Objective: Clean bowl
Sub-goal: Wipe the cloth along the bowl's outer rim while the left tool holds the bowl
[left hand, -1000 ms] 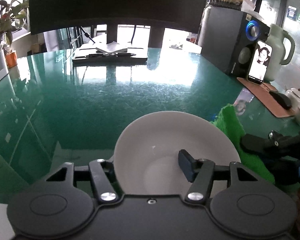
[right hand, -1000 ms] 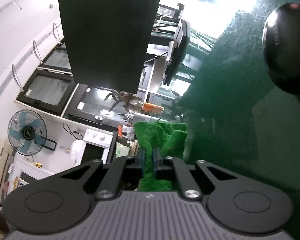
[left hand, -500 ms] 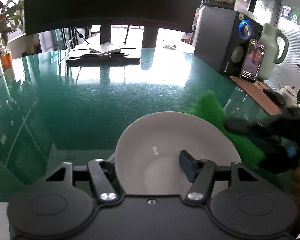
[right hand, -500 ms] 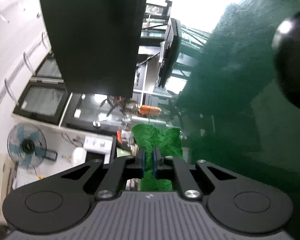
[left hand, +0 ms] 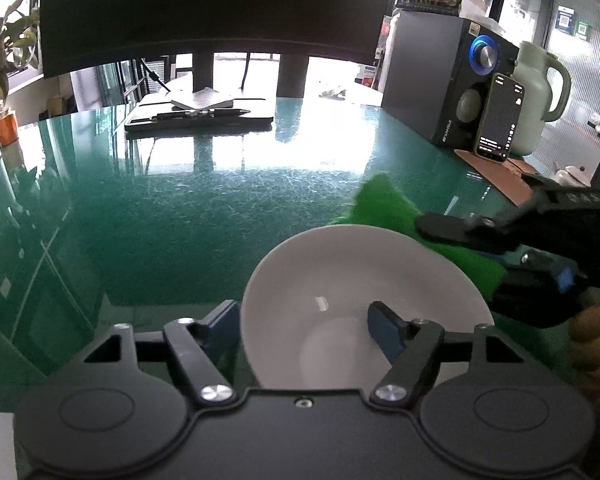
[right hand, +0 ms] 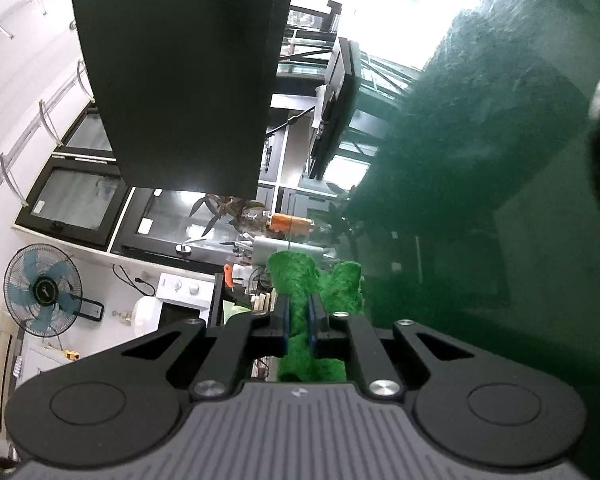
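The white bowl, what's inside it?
One blue-padded finger of the left gripper, its jaws opening, sits inside the white bowl. No food shows. The gripper body hides the nearest part.

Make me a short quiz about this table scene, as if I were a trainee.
1. True or false: the right gripper is clamped on the green cloth.
2. What sits between the opening jaws of the left gripper?
3. Where is the cloth relative to the bowl: A inside it, B beyond its far right rim, C under it?

Key: 1 true. 2 the white bowl's rim. 3 B.
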Available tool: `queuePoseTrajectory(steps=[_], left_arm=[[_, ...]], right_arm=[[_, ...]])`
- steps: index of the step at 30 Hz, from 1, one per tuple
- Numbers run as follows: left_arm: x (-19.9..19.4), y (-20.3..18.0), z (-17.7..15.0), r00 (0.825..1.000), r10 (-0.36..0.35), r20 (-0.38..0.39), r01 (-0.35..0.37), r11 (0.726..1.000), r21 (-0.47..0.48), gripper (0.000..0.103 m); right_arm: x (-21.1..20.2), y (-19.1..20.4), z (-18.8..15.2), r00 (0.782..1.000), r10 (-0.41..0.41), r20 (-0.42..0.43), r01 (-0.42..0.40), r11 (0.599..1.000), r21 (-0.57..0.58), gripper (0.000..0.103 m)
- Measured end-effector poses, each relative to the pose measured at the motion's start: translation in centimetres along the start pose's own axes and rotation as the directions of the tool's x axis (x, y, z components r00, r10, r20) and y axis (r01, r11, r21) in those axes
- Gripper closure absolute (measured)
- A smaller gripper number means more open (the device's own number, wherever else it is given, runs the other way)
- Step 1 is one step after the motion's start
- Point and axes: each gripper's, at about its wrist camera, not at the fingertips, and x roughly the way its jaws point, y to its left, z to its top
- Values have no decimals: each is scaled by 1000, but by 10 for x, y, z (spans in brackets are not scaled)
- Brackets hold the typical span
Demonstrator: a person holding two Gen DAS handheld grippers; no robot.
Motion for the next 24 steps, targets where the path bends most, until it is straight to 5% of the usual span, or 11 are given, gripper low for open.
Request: queuePoseTrajectory(steps=[7, 16, 24], left_arm=[[1, -2, 0, 1000, -3, -1, 3, 1000, 12, 28], [1, -2, 0, 1000, 1, 0, -1, 1000, 15, 25], [3, -4, 0, 1000, -15, -2, 15, 999, 31, 19]], right_arm=[[-26, 7, -12, 999, -32, -34, 31, 999, -34, 92], [5, 8, 6, 999, -34, -13, 33, 998, -55, 92], [-29, 8, -8, 998, -48, -31, 46, 998, -50, 92]])
